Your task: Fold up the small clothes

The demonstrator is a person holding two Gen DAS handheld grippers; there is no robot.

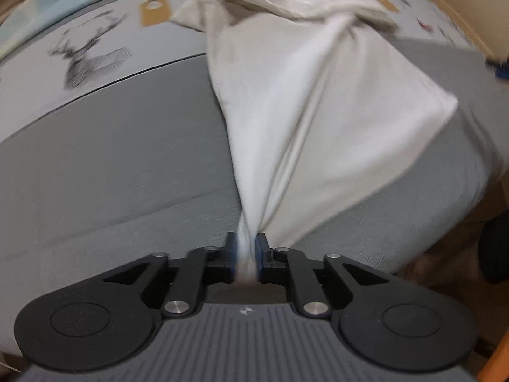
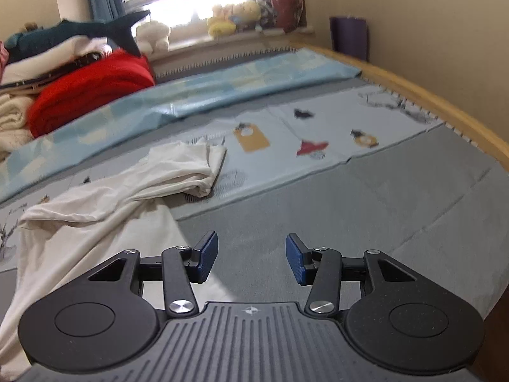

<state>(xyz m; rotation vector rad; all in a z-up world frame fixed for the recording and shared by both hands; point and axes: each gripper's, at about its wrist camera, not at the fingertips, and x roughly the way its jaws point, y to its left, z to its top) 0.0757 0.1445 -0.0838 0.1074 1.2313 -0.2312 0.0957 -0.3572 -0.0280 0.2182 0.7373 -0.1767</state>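
Left wrist view: left gripper fingers clenched on a bunched edge of the white garment, which trails over the grey bed. Right gripper fingers spread wide, holding nothing.

Grey bed cover, red blanket, plush shark, purple roll.

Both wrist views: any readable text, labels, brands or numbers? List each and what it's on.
No readable words or numbers in either view.
Left gripper body: small compass-like emblem only, no letters.
Right gripper body: same emblem, no letters.
Printed sheet: tag-shaped and animal drawings, too blurred to show any lettering.
White garment: no visible label.
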